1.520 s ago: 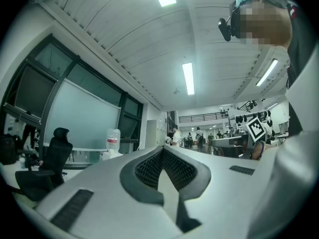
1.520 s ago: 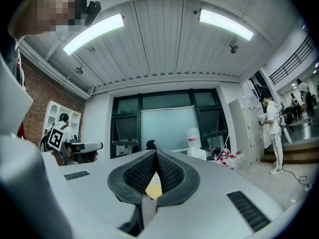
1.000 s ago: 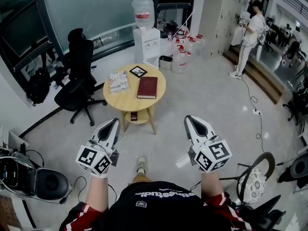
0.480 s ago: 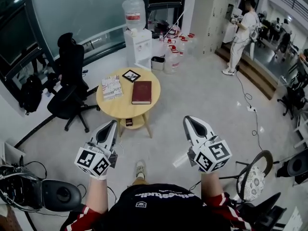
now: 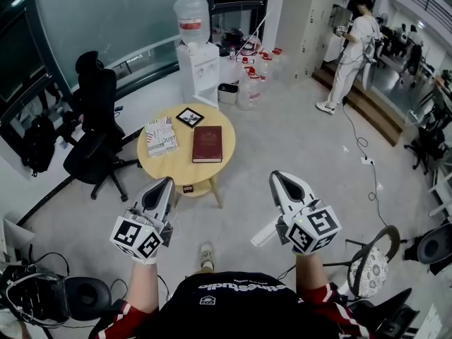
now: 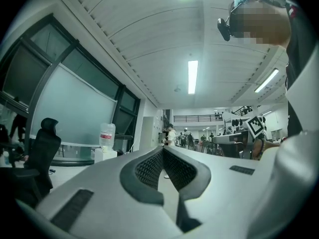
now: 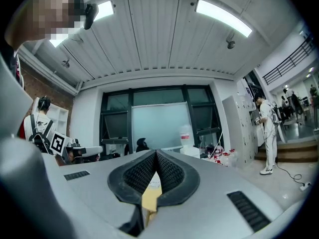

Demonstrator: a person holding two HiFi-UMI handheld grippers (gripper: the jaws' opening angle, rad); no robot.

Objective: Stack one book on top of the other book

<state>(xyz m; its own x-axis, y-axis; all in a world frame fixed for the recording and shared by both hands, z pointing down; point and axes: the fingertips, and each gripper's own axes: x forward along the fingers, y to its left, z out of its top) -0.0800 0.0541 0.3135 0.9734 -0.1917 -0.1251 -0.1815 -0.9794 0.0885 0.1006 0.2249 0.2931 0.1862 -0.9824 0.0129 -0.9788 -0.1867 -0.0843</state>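
Ahead on the floor, seen whole from the head view alone: round wooden bench [image 5: 176,167], well apart from both grippers. On its top, dark red book [image 5: 207,144] flat near the middle. Patterned book [image 5: 161,135] flat just to its left, not touching, neither one stacked. Small black framed picture [image 5: 190,116] at the far edge. Left gripper [image 5: 166,182] and right gripper [image 5: 275,176] side by side low in that view, both pointing toward the bench.

From the left gripper view: pads pressed together, nothing between them. No bench or books there, only a black office chair [image 6: 42,148], a water dispenser [image 6: 105,136] and distant figures. From the right gripper view: pads likewise closed and empty. Below the tips, a tan sliver, probably the bench top, too narrow to be sure.

Around the bench in the head view: office chair at its left, water dispenser beyond it, water bottles [image 5: 256,68] clustered on the floor [image 5: 282,140] farther right, standing person [image 5: 351,51] at far right. Between grippers and bench, only pale floor, with one shoe [image 5: 206,255] at the near edge.
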